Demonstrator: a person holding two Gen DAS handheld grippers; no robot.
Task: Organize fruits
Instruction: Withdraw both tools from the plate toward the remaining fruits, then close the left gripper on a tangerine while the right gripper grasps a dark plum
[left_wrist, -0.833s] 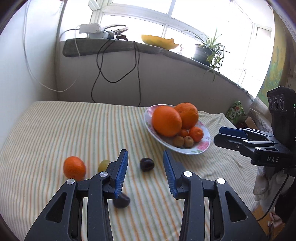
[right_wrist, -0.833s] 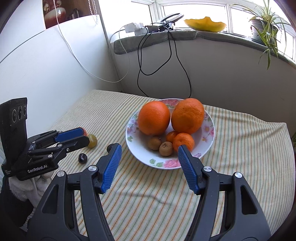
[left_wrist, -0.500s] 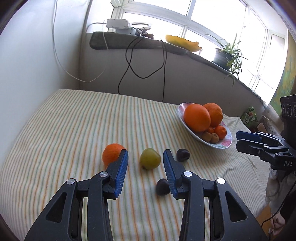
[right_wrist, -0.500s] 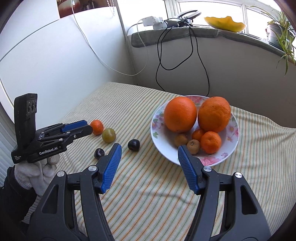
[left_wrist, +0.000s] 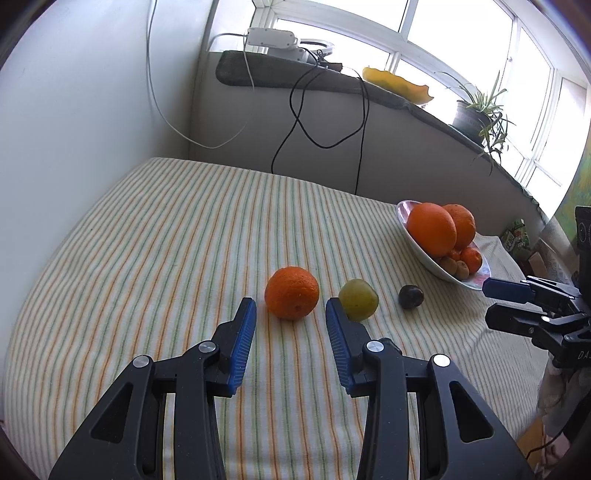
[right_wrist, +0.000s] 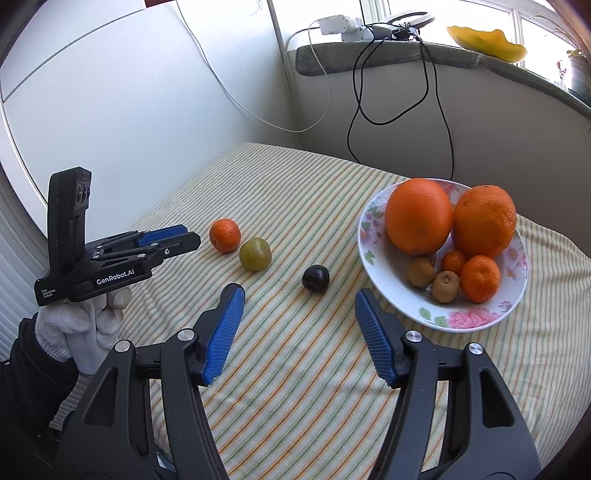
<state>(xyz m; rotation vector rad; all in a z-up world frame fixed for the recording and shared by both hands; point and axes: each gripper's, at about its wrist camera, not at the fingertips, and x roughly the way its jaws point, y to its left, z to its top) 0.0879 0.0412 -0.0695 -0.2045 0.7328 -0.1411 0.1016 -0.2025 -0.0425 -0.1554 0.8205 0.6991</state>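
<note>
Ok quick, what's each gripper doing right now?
Left gripper: open, empty, aimed at the mandarin.
Right gripper: open, empty, jaws closing, plum ahead.

Black plastic grippers, ribbed blue fingers (right_wrist: 223, 330), silver screws, white "GenRobot.AI" lettering, white knit glove (right_wrist: 79, 332), dark sleeve (right_wrist: 33, 384)

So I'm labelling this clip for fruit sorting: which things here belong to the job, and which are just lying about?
Job:
- small orange mandarin
- round yellow-green plum
- dark purple plum
- floral white ceramic bowl holding oranges, mandarins and kiwis
- left tongs and right tongs

Lying about:
- black cable
- white power adapter
- potted spider plant
- yellow dish on the sill
</note>
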